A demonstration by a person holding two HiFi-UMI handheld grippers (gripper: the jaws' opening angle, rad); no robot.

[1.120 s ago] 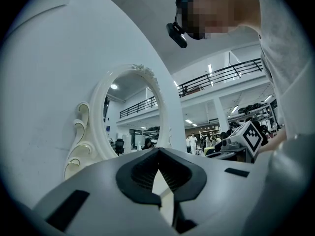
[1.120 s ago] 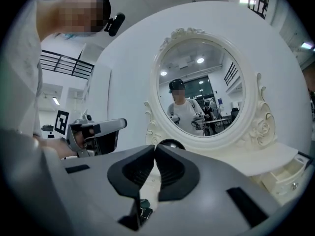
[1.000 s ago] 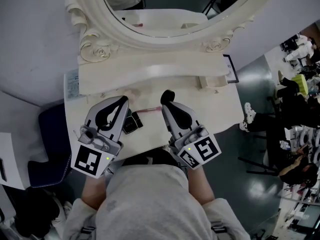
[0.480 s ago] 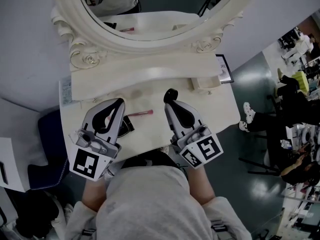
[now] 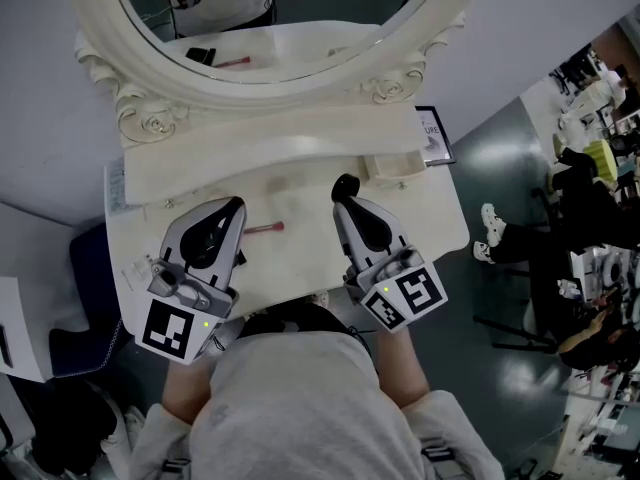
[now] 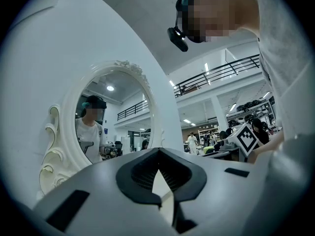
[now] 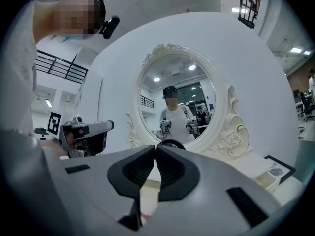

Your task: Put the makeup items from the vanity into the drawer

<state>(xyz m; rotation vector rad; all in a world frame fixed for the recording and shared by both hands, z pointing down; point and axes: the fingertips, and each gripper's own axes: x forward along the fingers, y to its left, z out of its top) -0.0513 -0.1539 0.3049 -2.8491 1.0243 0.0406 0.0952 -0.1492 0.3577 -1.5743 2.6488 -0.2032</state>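
Both jaw pairs closed on nothing: left gripper (image 5: 234, 206) and right gripper (image 5: 345, 184) hover over the vanity (image 5: 300, 263), pink makeup stick (image 5: 264, 229) lying flat on the top between them, nearer the left

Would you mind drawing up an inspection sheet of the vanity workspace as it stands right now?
Surface: white vanity top, mostly bare.
Job's things: pink makeup stick lying flat on the top; black ring, held.
Clutter: picture frame at the right rear; paper sheet at the left edge.
Grippers: left gripper jaws together, nothing between them; right gripper jaws together, seemingly pinching the ring at their tips.
Cables: nothing seen.
Surroundings: ornate oval mirror behind the top; grey floor to the right.
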